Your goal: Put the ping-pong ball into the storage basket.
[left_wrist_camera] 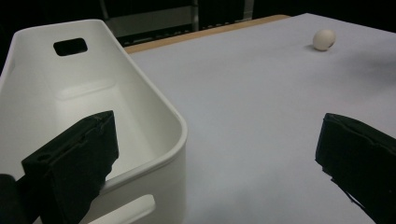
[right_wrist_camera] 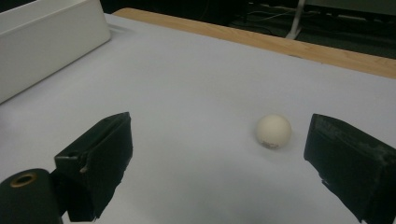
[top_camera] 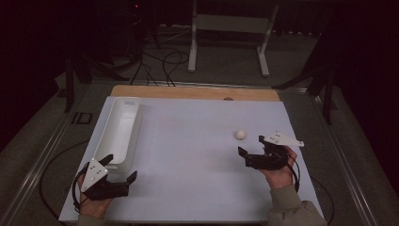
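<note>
The right tool (top_camera: 251,146) rests low over the white surface (top_camera: 188,160) with its jaws spread wide and nothing between them. Just ahead of it, nearer its right jaw than its left in the right gripper view, lies a small white ball (right_wrist_camera: 273,131) (a faint mark shows low on its side), resting on the surface and touching neither jaw. Farther off beyond its left jaw stands a long white bin (right_wrist_camera: 46,42). The left tool (top_camera: 120,169) is likewise spread and holds nothing; its left jaw hangs over the near end of the bin (left_wrist_camera: 93,93), its right jaw over bare surface. From that tool the ball (left_wrist_camera: 323,39) lies well apart, far ahead and to the right.
</note>
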`<state>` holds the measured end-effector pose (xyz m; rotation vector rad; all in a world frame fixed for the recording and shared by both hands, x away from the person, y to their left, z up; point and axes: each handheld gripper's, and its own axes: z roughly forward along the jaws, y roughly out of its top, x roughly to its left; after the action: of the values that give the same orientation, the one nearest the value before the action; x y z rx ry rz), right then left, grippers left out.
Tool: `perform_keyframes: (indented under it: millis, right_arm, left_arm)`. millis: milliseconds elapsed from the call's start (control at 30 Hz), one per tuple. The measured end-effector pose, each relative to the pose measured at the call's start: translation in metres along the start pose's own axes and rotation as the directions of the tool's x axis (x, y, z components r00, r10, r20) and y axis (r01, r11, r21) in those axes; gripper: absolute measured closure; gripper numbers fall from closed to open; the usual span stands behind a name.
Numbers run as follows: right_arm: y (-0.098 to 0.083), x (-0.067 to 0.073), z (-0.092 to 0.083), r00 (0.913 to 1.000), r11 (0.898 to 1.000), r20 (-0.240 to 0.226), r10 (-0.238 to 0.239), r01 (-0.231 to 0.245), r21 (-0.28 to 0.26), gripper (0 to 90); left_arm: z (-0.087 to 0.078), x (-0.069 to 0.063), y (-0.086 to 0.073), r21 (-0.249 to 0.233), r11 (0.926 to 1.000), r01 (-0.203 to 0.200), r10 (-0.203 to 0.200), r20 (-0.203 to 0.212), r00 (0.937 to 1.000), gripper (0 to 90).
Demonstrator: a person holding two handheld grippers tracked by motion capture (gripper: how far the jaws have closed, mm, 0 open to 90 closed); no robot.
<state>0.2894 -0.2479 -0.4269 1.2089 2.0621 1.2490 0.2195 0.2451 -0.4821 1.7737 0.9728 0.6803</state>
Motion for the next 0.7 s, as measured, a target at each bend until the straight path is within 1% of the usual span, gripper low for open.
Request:
perform_keyframes:
  millis: [100,133,333,700]
  right_arm:
    - [0.001,0.000,0.001,1.0000,1.000,0.001,0.000,0.000,0.006,7.6]
    - [0.003,0.000,0.002,1.0000,1.000,0.003,-0.001,0.001,0.016,7.7]
    - [0.006,-0.002,0.005,1.0000,1.000,0.001,0.000,0.000,0.031,7.6]
    - [0.013,-0.007,0.008,0.9999,0.999,0.012,0.000,0.000,0.045,7.7]
  left_arm:
    - [0.000,0.000,0.000,0.005,1.0000,-0.001,0.001,0.000,1.0000,0.0]
    - [0.001,0.000,0.000,0.009,1.0000,-0.002,0.002,0.000,1.0000,0.0]
    - [0.001,0.000,-0.001,0.007,1.0000,-0.001,0.001,0.002,1.0000,0.0]
    - [0.002,0.000,-0.001,0.006,1.0000,-0.003,0.003,-0.002,1.0000,0.0]
